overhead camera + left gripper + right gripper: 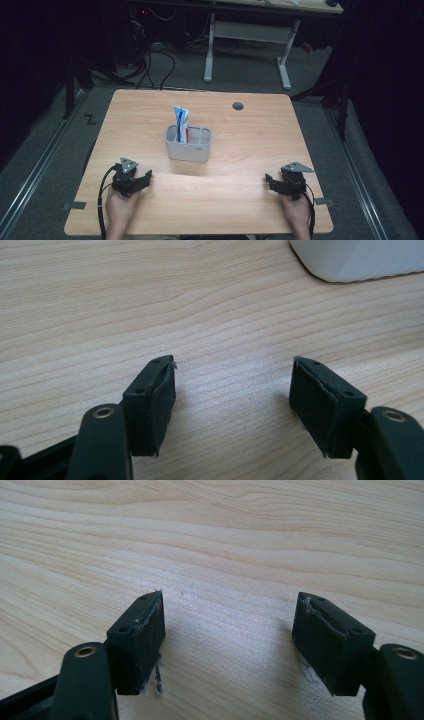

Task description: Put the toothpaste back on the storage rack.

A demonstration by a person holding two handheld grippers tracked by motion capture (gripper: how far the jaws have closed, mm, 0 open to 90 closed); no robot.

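Left claw (144,176) and right claw (270,181) rest low on the wooden tabletop (250,135) — jaws of each spread wide, nothing between them. White caddy (188,144) stands mid-tabletop, well apart from both, a toothpaste tube (181,122) upright in its left compartment.

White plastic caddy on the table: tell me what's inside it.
A blue, white and red tube stands upright in the left compartment of the white plastic caddy. The tube's lower end and the compartment floors are hidden by the walls.
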